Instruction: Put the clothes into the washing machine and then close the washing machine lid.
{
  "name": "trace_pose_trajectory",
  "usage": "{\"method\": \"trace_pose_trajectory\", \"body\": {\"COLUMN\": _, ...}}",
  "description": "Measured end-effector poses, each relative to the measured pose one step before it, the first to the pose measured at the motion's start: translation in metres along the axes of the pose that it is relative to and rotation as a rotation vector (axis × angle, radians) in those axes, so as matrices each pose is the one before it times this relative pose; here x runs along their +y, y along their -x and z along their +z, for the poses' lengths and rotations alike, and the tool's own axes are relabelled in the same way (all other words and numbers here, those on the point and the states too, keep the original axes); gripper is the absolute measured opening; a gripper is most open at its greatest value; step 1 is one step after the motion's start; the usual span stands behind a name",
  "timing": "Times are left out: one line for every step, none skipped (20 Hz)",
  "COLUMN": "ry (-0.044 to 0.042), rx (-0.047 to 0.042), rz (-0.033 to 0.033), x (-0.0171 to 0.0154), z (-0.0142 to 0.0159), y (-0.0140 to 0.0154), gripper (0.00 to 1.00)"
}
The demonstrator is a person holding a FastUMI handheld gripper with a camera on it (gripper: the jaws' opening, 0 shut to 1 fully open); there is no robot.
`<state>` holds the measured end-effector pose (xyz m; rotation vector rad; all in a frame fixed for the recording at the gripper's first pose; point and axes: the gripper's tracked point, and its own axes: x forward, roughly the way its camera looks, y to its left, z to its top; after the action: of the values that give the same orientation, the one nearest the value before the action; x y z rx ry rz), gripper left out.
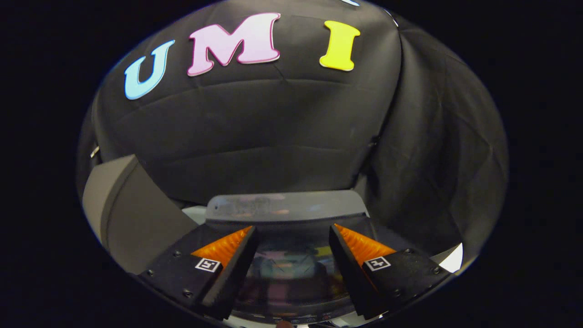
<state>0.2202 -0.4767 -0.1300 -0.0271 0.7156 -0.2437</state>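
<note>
- The claw [293, 237] stands wide open, its two fingers [227, 259] well apart with nothing held between them.
- Just below and between the fingers lies the washing machine lid [291, 273], a dark glossy panel that mirrors the booth; it looks to be lying flat, so the lid seems already down or nearly so, though a latch cannot be seen.
- Just ahead of the fingertips runs a grey rear panel [286, 206] of the washing machine, lightly smudged.
- To the left of the fingers stands a grey box-like object [125, 214]; what it is cannot be told.
- Beyond all this hangs the booth's black cloth wall [273, 136].
- No clothes can be made out through the reflective lid, so whether they are inside is a guess; judged from the flat lid, the task appears close to its end.
- To finish the step well, the person would do best to press down evenly on the front part of the lid with the fingers, then lift straight up so the claw does not drag across the glossy face.
- Writing: each finger carries a small square marker [207, 264]; no brand or label on the machine is readable.
</note>
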Motion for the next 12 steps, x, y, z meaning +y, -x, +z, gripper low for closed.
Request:
{"method": "trace_pose_trajectory", "body": {"ry": 0.0098, "rx": 0.02491, "rz": 0.00365, "x": 0.00311, "z": -0.00939, "y": -0.00565, "gripper": 0.99}}
{"method": "trace_pose_trajectory", "body": {"ry": 0.00253, "rx": 0.02414, "rz": 0.01521, "x": 0.00617, "z": -0.01733, "y": -0.00452, "gripper": 0.99}}
{"method": "trace_pose_trajectory", "body": {"ry": 0.00318, "rx": 0.01283, "rz": 0.00116, "x": -0.00018, "z": -0.00901, "y": -0.0017, "gripper": 0.99}}
{"method": "trace_pose_trajectory", "body": {"ry": -0.00086, "rx": 0.01749, "rz": -0.00031, "x": -0.00028, "z": -0.01017, "y": -0.00082, "gripper": 0.99}}
{"method": "trace_pose_trajectory", "body": {"ry": -0.00645, "rx": 0.01524, "rz": 0.01056, "x": 0.00329, "z": -0.00999, "y": -0.00067, "gripper": 0.99}}
{"method": "trace_pose_trajectory", "body": {"ry": -0.00638, "rx": 0.01166, "rz": 0.00433, "x": 0.00135, "z": -0.00723, "y": -0.00125, "gripper": 0.99}}
{"method": "trace_pose_trajectory", "body": {"ry": -0.00039, "rx": 0.01057, "rz": -0.00055, "x": 0.00099, "z": -0.00584, "y": -0.0011, "gripper": 0.99}}
{"method": "trace_pose_trajectory", "body": {"ry": 0.00237, "rx": 0.00942, "rz": 0.00191, "x": 0.0011, "z": -0.0049, "y": -0.00025, "gripper": 0.99}}
{"method": "trace_pose_trajectory", "body": {"ry": 0.00013, "rx": 0.00431, "rz": -0.00047, "x": 0.00131, "z": -0.0028, "y": -0.00048, "gripper": 0.99}}
{"method": "trace_pose_trajectory", "body": {"ry": -0.00074, "rx": 0.00602, "rz": -0.00009, "x": -0.00048, "z": -0.0021, "y": -0.00073, "gripper": 0.99}}
{"method": "trace_pose_trajectory", "body": {"ry": -0.00175, "rx": 0.00485, "rz": -0.00034, "x": 0.00014, "z": -0.00213, "y": -0.00024, "gripper": 0.99}}
{"method": "trace_pose_trajectory", "body": {"ry": 0.00095, "rx": 0.00465, "rz": 0.00005, "x": 0.00065, "z": -0.00333, "y": -0.00047, "gripper": 0.99}}
